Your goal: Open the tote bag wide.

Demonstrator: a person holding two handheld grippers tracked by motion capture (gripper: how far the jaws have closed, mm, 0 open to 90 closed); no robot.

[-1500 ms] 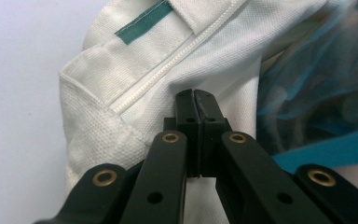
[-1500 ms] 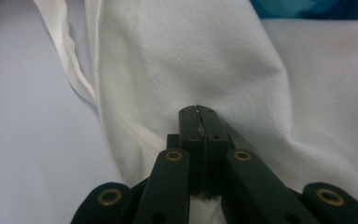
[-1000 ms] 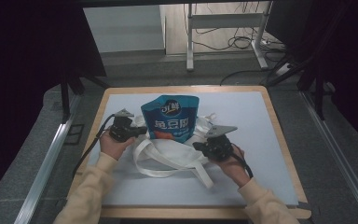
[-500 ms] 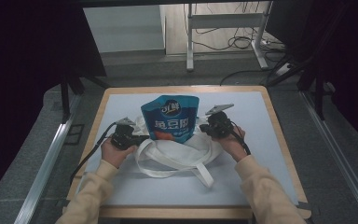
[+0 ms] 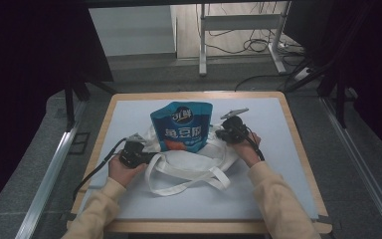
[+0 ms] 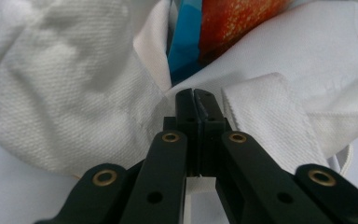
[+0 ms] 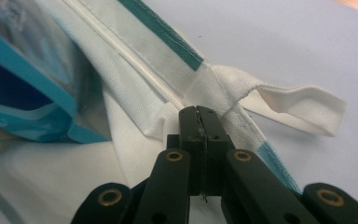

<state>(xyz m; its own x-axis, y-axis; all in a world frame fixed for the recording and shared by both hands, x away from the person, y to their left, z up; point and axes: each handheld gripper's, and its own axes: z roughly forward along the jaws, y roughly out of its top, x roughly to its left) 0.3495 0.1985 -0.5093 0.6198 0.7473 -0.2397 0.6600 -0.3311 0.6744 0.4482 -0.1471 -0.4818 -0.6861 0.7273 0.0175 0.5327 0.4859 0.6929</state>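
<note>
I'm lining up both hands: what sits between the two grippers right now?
In the high view, the blue pouch stands in the white tote bag between the left gripper and the right gripper; both are shut on the bag's rim.

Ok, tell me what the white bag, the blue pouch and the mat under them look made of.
White bag: woven cotton-like canvas, matte; the weave shows up close.
Blue pouch: probably plastic film, glossy; printed, with a slight sheen.
Mat: pale, smooth and matte, maybe foam or vinyl; too plain to tell.

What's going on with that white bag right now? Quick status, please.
Left tool and right tool both shut on the white bag. Blue pouch stands partly inside. Nothing in the way.
</note>
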